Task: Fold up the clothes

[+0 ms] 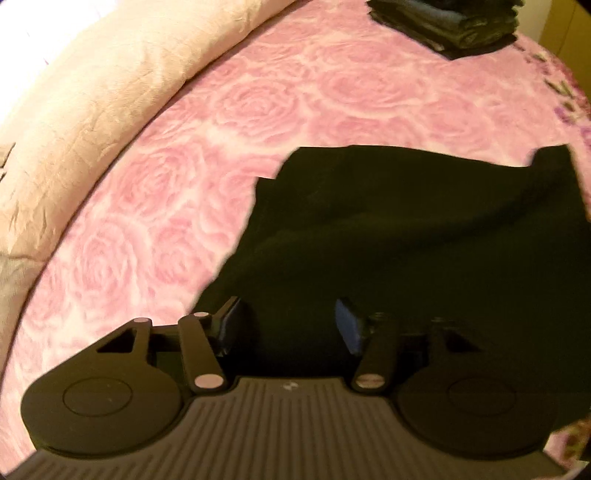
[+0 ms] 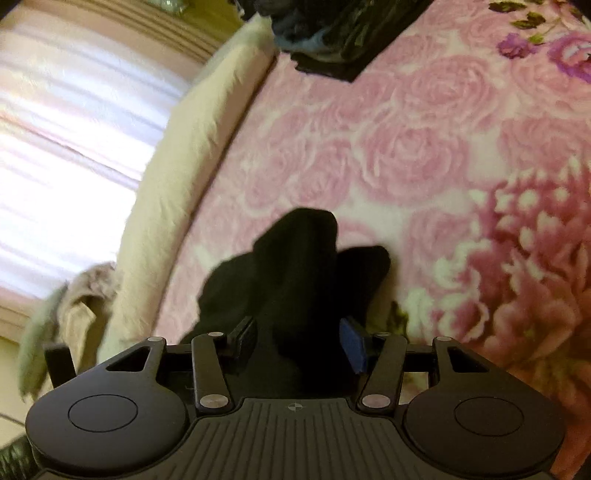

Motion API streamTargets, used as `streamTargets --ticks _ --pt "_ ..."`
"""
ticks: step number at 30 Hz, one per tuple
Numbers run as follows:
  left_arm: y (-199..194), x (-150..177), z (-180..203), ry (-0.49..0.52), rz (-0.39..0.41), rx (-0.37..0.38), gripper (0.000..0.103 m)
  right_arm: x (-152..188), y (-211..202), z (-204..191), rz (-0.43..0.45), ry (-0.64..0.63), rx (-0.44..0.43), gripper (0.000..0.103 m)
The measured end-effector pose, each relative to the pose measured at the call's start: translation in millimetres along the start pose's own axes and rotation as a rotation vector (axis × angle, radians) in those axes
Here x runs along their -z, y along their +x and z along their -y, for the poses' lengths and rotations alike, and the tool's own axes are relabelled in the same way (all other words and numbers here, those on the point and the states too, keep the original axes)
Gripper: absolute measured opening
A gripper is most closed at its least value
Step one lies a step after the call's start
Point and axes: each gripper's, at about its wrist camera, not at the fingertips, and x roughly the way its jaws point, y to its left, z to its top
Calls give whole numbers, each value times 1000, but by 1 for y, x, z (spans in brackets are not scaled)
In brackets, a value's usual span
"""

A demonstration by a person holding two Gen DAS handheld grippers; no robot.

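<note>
The black cloth (image 1: 424, 236) lies on the pink rose blanket (image 1: 258, 122). The left gripper (image 1: 290, 325) and the right gripper (image 2: 301, 339) each pinch it. Only the left view shows it spread wide. The right view shows a bright window (image 2: 74, 147). Folded dark clothes (image 1: 450, 22) sit far off.

The black garment (image 1: 424, 240) is being cut off beyond the right finger. The folded pile (image 2: 332, 33), far ahead of the fingers, is being cropped and blurred.
</note>
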Motion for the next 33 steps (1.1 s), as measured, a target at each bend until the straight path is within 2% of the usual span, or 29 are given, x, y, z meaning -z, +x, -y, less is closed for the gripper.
streamTargets --ticks 1,2,5,9,11,13,19,23,33 --pt "-7 2 9 14 5 23 50 -2 -1 0 3 2 -8 39" --pt "-13 3 18 32 10 45 50 -4 -1 -1 7 5 -16 11" --pt "-23 3 52 89 23 122 51 -10 -3 -1 16 11 -40 5" --pt "-11 -1 95 165 -13 189 51 -25 25 19 -44 35 -22 4" --pt "-3 -1 103 171 -35 189 51 -28 32 36 -65 97 -18 3" --pt "0 -2 107 164 -43 187 51 -29 25 40 -70 109 -14 3" --pt "-20 4 92 122 -33 159 52 -25 -6 47 -82 156 1 4" --pt "-32 17 80 51 -40 147 53 -28 -19 41 -86 118 24 4" --pt "-44 54 82 -63 -65 136 53 -35 3 25 -174 37 45 4"
